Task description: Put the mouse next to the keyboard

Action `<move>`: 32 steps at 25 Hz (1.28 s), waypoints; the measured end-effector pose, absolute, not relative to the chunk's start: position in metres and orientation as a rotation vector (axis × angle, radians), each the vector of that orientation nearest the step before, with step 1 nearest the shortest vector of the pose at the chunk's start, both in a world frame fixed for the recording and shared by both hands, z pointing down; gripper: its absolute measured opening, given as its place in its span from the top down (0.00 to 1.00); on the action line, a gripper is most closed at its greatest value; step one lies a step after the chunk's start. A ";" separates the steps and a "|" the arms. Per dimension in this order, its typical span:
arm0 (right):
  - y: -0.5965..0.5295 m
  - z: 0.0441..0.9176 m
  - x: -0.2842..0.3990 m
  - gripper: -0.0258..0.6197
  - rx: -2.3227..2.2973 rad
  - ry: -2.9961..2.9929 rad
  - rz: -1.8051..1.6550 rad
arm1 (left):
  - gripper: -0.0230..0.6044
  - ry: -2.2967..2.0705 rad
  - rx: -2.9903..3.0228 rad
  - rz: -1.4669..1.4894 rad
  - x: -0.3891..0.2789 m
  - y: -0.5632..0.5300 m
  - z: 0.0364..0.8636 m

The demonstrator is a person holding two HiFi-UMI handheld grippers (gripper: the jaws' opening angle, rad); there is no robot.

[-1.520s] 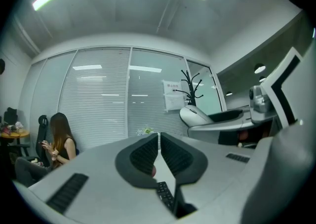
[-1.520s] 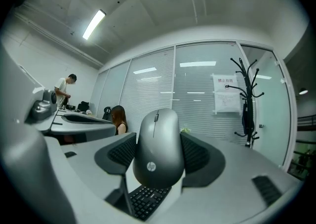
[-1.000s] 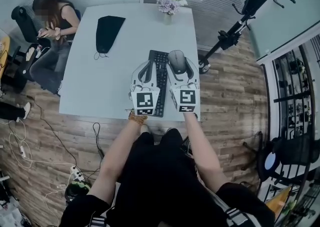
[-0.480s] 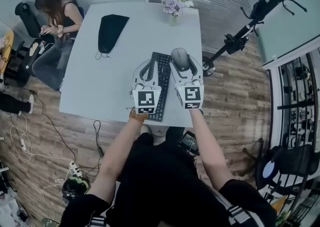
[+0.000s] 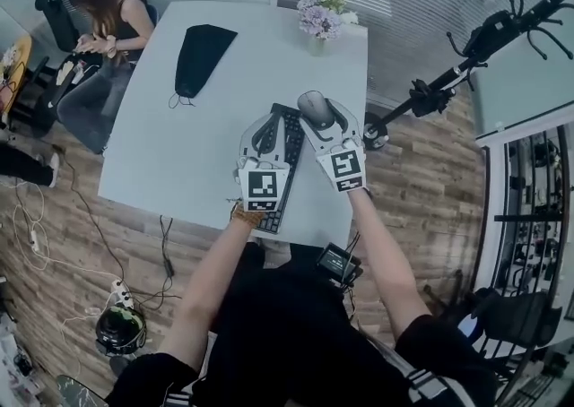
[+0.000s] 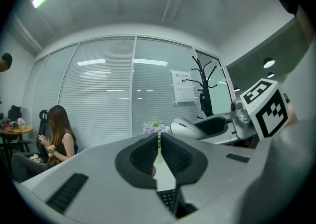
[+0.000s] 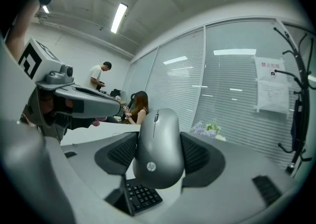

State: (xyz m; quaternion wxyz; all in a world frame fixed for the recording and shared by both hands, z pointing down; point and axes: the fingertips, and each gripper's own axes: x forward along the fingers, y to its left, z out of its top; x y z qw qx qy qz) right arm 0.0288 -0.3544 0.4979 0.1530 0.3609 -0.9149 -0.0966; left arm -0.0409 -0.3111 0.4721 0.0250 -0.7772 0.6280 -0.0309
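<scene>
The right gripper clamps the light, likely slippery mouse by its hard sides over the keyboard near the tabletop's front edge; left gripper closed, empty

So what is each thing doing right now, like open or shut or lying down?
Mouse: held between the jaws, up over the keyboard.
Right gripper: shut on the mouse.
Left gripper: shut, nothing in it.
Keyboard: lying flat on the table.
Black pouch: lying flat, untouched.
Flower vase: standing upright.
</scene>
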 end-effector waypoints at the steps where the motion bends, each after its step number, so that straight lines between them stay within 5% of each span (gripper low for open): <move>1: -0.359 0.503 0.026 0.53 1.004 -2.631 -0.268 | 0.93 1.949 -2.400 -0.098 -0.041 -0.314 0.474; 32: -0.481 0.699 0.002 0.53 0.228 -2.565 -0.125 | 0.93 2.136 -2.250 -0.250 -0.041 -0.390 0.571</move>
